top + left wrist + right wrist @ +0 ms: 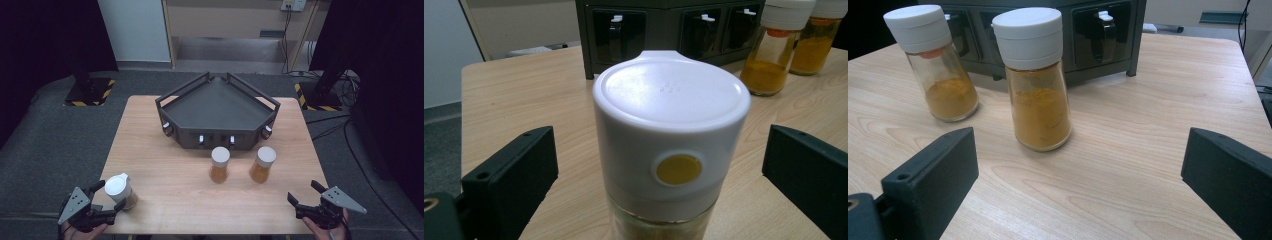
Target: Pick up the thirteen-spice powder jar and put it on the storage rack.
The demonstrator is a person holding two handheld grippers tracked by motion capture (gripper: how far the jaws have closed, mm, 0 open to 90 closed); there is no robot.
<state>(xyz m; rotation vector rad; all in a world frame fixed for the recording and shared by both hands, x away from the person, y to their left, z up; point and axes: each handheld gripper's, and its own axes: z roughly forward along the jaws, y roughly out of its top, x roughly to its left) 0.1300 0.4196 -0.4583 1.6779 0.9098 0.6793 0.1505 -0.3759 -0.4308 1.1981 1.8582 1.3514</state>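
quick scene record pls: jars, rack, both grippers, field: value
near jar: white-capped spice jar upright at the table's near left corner, between the left gripper's jaws, pads not touching
other jars: two jars, orange powder, upright before the rack
rack: dark corner rack, top shelf bare
left gripper: open
right gripper: open, holding nothing
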